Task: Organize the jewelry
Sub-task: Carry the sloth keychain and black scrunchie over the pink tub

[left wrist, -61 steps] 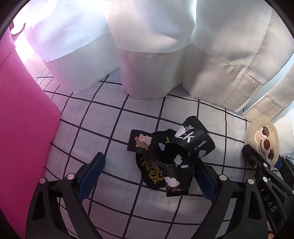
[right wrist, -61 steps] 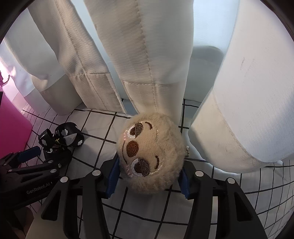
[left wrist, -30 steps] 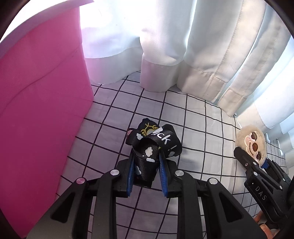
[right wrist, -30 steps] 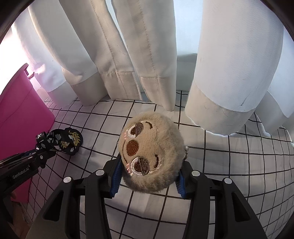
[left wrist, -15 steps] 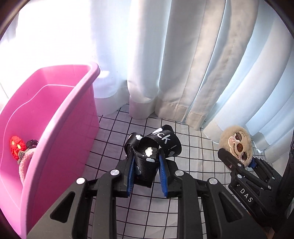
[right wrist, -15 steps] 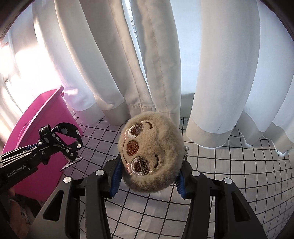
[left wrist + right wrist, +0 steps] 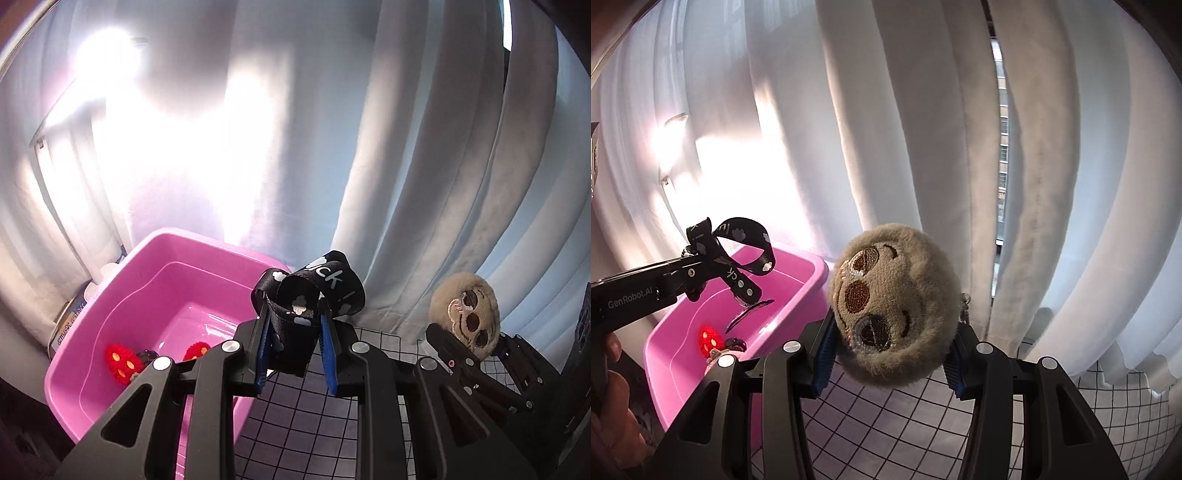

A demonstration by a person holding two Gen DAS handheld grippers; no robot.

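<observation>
Here my left fingers (image 7: pixel 297 332) pinch the black ribbon (image 7: pixel 308 291) beside the pink tub (image 7: pixel 162 295); my right fingers (image 7: pixel 890 354) pinch the plush sloth head (image 7: pixel 894 306).

White letters "ck !" read on the black printed strap (image 7: pixel 325 284), on the loop just above and beyond the left gripper (image 7: pixel 295 332); the start of the word is folded out of sight. From the right wrist view, "GenRobot.AI" stands in pale print on that gripper's black side. Lettering on a can (image 7: pixel 68 325) left of the gripper is illegible.
</observation>
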